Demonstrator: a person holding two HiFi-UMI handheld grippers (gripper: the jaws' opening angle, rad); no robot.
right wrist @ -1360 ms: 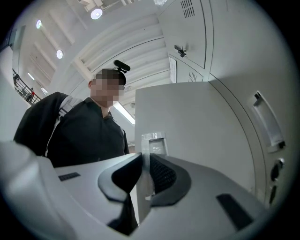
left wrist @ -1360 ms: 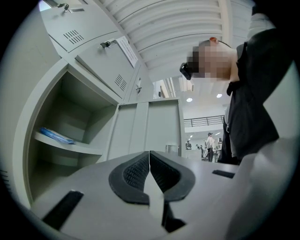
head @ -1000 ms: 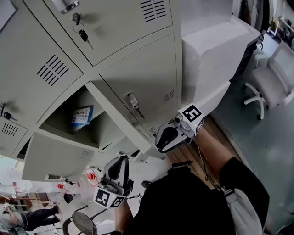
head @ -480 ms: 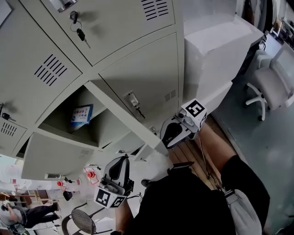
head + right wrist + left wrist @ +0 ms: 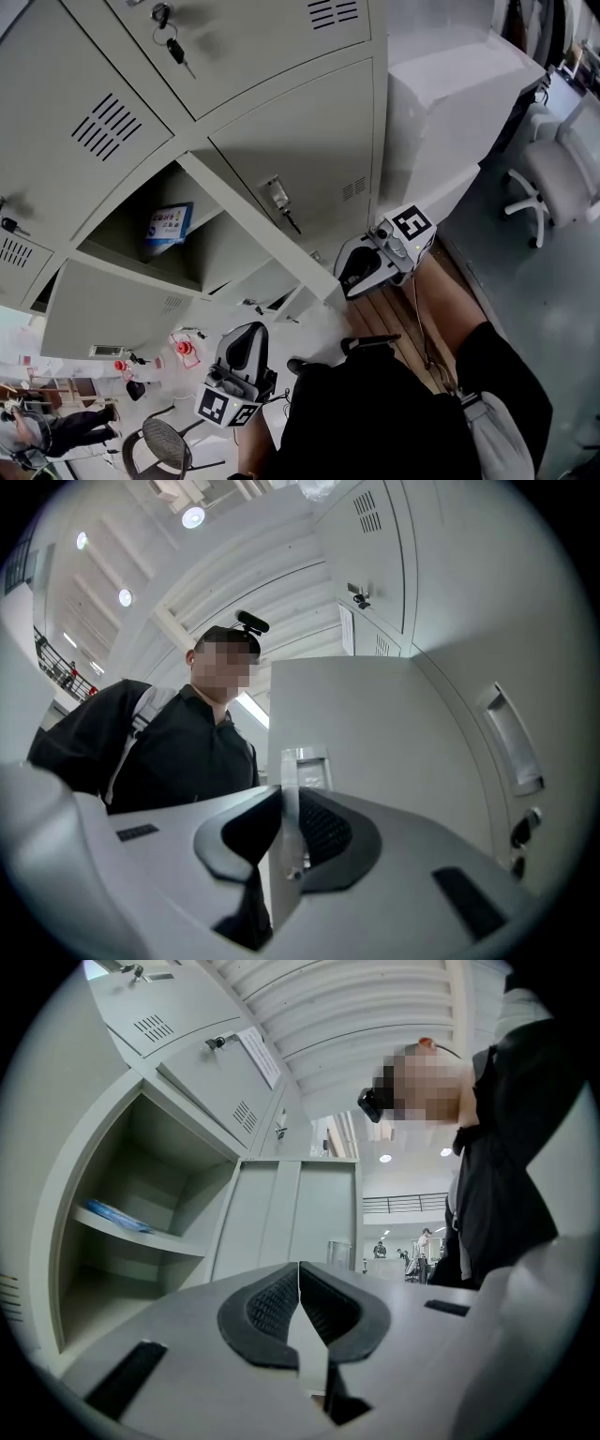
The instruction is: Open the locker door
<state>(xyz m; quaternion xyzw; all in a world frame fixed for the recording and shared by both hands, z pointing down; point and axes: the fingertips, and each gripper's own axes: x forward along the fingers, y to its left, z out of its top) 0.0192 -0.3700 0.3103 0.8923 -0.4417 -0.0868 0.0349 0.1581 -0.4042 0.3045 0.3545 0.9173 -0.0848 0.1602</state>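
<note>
A bank of grey lockers fills the head view. The locker door [image 5: 309, 155] with a handle and key [image 5: 275, 196] stands slightly ajar. My right gripper [image 5: 350, 273] is at its lower free corner, shut on the door's thin edge [image 5: 287, 789]; in the right gripper view the door face [image 5: 403, 733] runs off to the right. My left gripper [image 5: 246, 339] hangs lower left, away from the lockers, shut with nothing in it [image 5: 299, 1283]. It faces an open compartment [image 5: 141, 1213].
Left of the held door, an open compartment [image 5: 155, 239] holds a blue packet [image 5: 167, 226], its door [image 5: 103, 314] swung down-left. Keys [image 5: 174, 47] hang from an upper locker. A white cabinet [image 5: 459, 103] and an office chair [image 5: 558, 169] stand to the right.
My right gripper has moved right and slightly up with the door edge, swinging the door further out. The left gripper has stayed about where it was.
</note>
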